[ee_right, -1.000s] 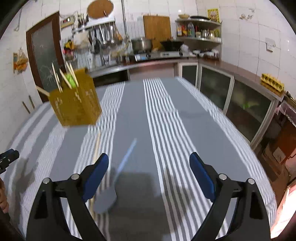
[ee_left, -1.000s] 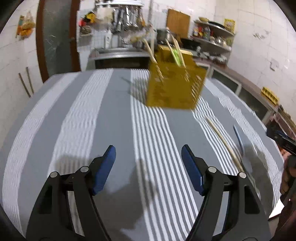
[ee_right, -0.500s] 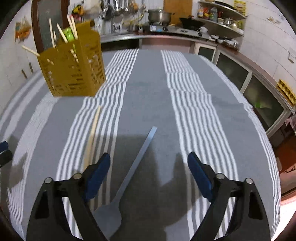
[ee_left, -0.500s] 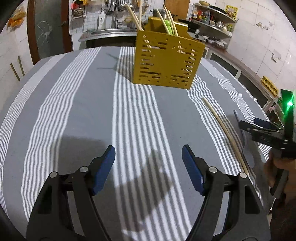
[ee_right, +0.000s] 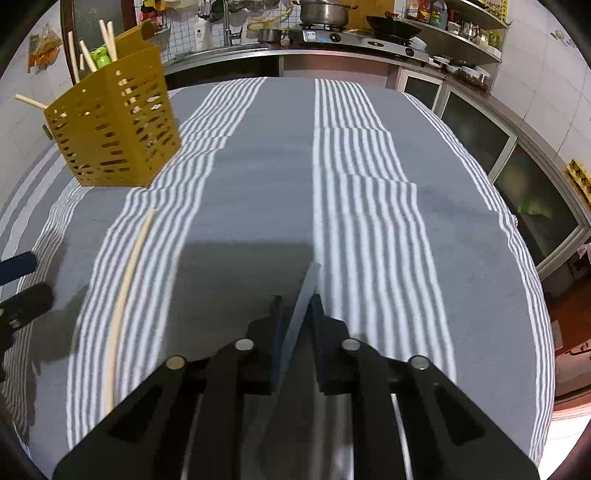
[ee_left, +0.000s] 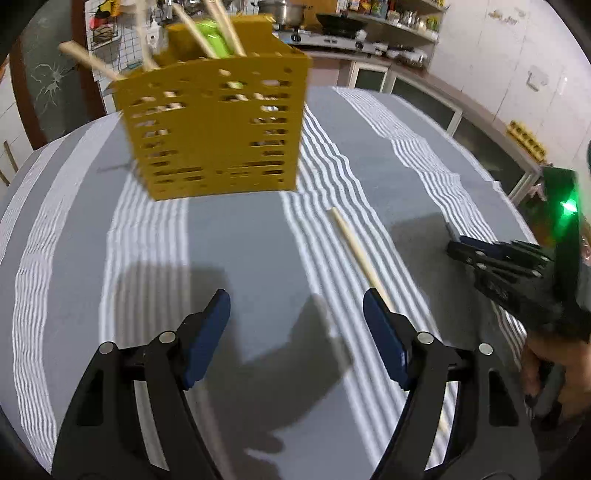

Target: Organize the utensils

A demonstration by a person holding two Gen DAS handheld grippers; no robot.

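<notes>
A yellow perforated utensil holder (ee_left: 214, 136) (ee_right: 110, 133) with wooden sticks and a green utensil in it stands on the striped cloth. One long wooden stick (ee_left: 354, 247) (ee_right: 125, 291) lies on the cloth, its near part passing just by the right finger of my left gripper (ee_left: 295, 306). That gripper is open and holds nothing. My right gripper (ee_right: 297, 301) (ee_left: 456, 245) points down at the table, and its jaws are closing on the thin grey handle of a spatula (ee_right: 308, 284). Both pads sit against the handle. The spatula's blade is hidden under the gripper.
The grey and white striped tablecloth (ee_right: 354, 155) covers a round table whose edge drops off at the right. Behind it runs a kitchen counter with a stove and pot (ee_right: 325, 14) and shelves. A person's hand (ee_left: 554, 369) holds the right gripper.
The right jaws have come together around the spatula handle, which lay between open fingers before. The left gripper has moved closer to the yellow holder and beside the wooden stick.
</notes>
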